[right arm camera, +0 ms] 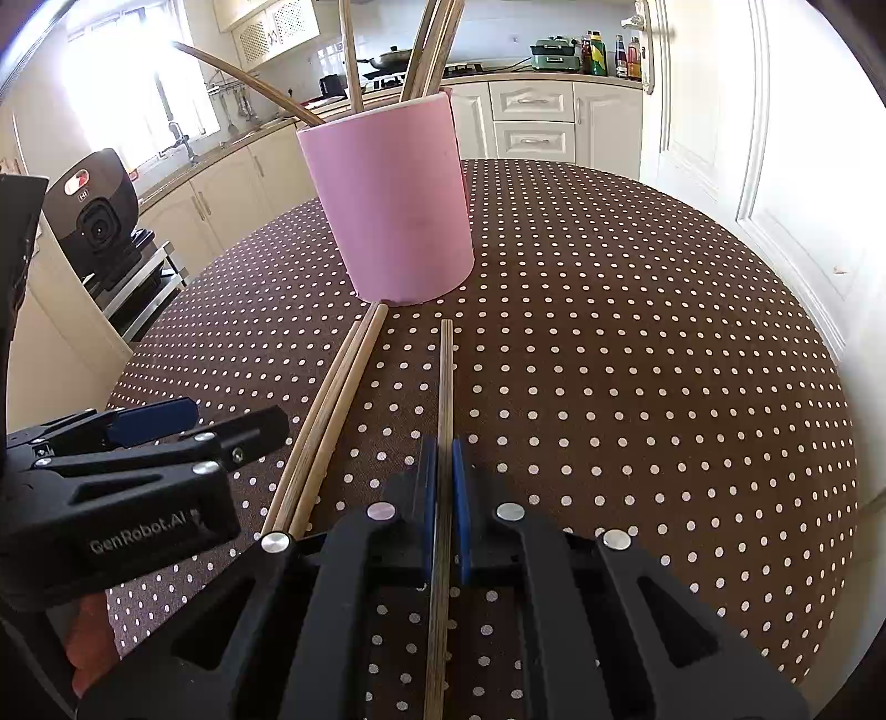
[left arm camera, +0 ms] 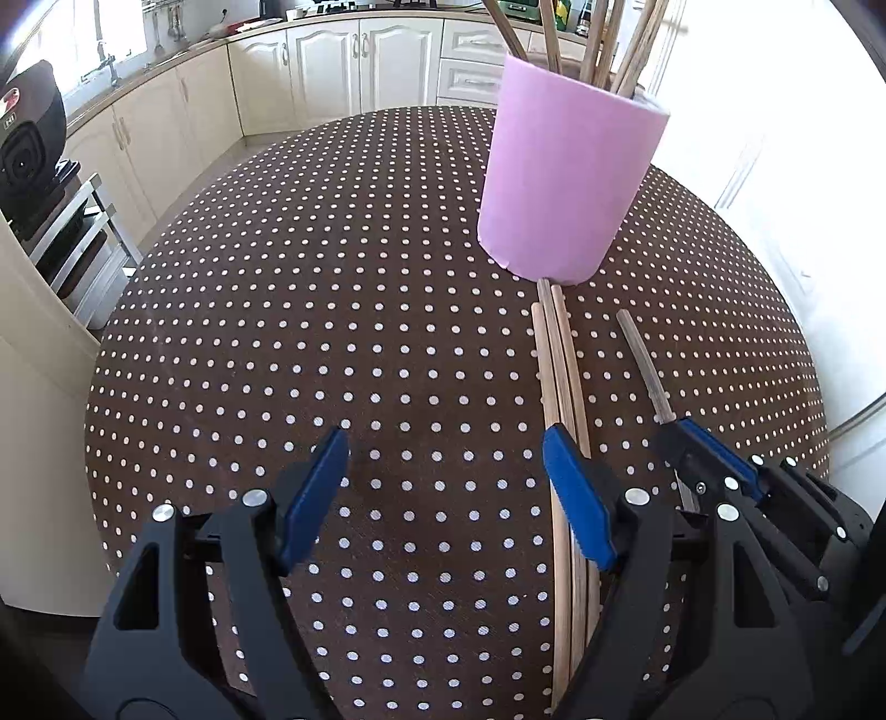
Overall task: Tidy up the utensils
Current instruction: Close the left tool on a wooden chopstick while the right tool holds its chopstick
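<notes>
- Landmark: a pink cup [left arm camera: 570, 166] stands upright on the table [left arm camera: 332, 332], which wears a brown cloth with white dots; several wooden chopsticks [right arm camera: 426, 50] stand in the cup, leaning outward over its rim.
- Loose sticks: a bundle of three chopsticks [left arm camera: 559, 360] lies flat on the cloth, its far ends touching or just short of the cup's base; the rest runs back from the cup toward both grippers.
- Right gripper [right arm camera: 444, 459]: angled down toward the table and aimed at the cup; its blue fingers [right arm camera: 459, 498] are pressed together on a single chopstick [right arm camera: 446, 376]. That stick points at the cup, its tip stopping near the base, just beside the bundle.
- Left gripper [left arm camera: 446, 448]: also tilted down toward the table, on the side of the bundle away from the single stick. Its fingers [left arm camera: 576, 498] are spread wide and pinch nothing; one of them overlaps the bundle in the wrist view, and whether it touches cannot be told.
- The two grippers sit close side by side, both nearer the onlooker than the cup.
</notes>
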